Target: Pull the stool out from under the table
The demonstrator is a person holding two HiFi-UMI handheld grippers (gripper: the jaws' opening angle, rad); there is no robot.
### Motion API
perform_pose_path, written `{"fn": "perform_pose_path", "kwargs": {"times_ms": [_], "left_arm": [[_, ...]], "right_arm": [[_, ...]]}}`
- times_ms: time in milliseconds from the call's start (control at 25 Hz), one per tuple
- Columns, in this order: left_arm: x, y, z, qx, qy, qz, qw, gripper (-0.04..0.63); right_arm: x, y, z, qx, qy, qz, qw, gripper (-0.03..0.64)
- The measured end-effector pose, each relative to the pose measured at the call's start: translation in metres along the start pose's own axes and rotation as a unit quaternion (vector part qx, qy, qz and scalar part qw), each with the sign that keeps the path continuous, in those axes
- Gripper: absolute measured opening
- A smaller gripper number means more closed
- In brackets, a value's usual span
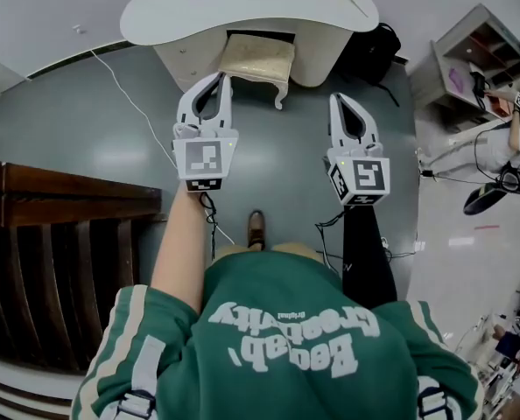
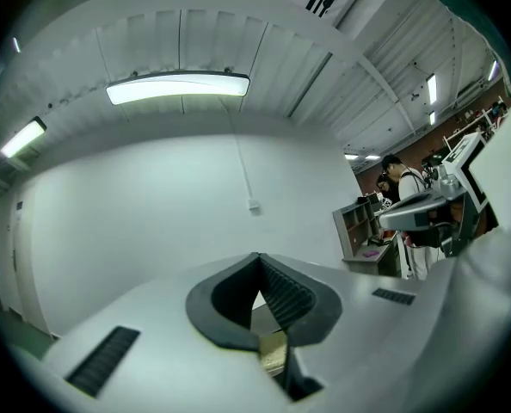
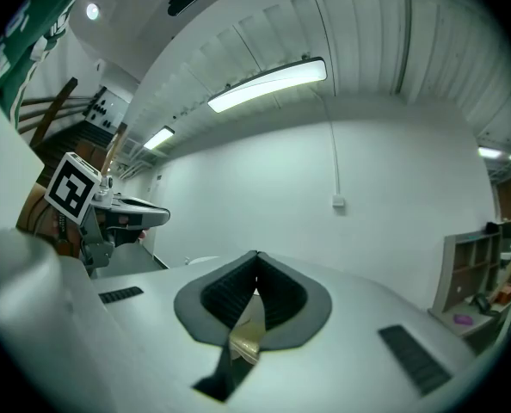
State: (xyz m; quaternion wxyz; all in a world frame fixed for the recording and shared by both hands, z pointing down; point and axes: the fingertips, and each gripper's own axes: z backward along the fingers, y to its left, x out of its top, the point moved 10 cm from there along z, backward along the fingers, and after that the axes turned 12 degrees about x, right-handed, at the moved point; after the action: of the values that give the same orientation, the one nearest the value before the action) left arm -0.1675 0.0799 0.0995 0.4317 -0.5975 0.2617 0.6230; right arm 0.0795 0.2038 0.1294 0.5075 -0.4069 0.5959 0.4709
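Stool (image 1: 258,58) part under table (image 1: 242,11), long axis left-right, along table front.

Bright ceiling tube lights (image 2: 178,87) — fisheye edges dark, bent.

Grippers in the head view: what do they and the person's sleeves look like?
The left gripper and right gripper are pale grey, with tapering looped jaws lined by dark ribbed pads. Each carries a cube of black-and-white square markers, with black cables trailing beneath. The person wears a green top with cream-striped short sleeves. The right arm has a black sleeve.
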Motion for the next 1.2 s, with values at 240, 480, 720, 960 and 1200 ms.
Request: {"fn": "perform_pose_path", "kwargs": {"times_ms": [240, 480, 720, 960, 1200], "left_arm": [[-0.010, 0.018, -0.033, -0.003, 0.001, -0.005, 1.0000, 0.012], [-0.019, 0.028, -0.053, 0.004, 0.003, 0.007, 1.0000, 0.012], [-0.019, 0.019, -0.094, -0.015, 0.001, 0.004, 0.9999, 0.012], [-0.029, 0.009, -0.164, -0.004, 0.001, -0.006, 1.0000, 0.012], [-0.030, 0.005, -0.254, 0.011, 0.003, -0.014, 0.9998, 0.012]], "right_arm": [[-0.001, -0.008, -0.035, -0.002, 0.003, -0.006, 1.000, 0.008], [-0.003, -0.014, -0.058, 0.010, 0.009, -0.001, 1.000, 0.008], [-0.006, -0.048, -0.087, 0.022, 0.013, -0.004, 1.000, 0.008], [-0.015, -0.105, -0.149, 0.047, 0.008, -0.003, 0.999, 0.008], [-0.005, -0.178, -0.228, 0.072, -0.002, 0.003, 0.997, 0.008]]}}
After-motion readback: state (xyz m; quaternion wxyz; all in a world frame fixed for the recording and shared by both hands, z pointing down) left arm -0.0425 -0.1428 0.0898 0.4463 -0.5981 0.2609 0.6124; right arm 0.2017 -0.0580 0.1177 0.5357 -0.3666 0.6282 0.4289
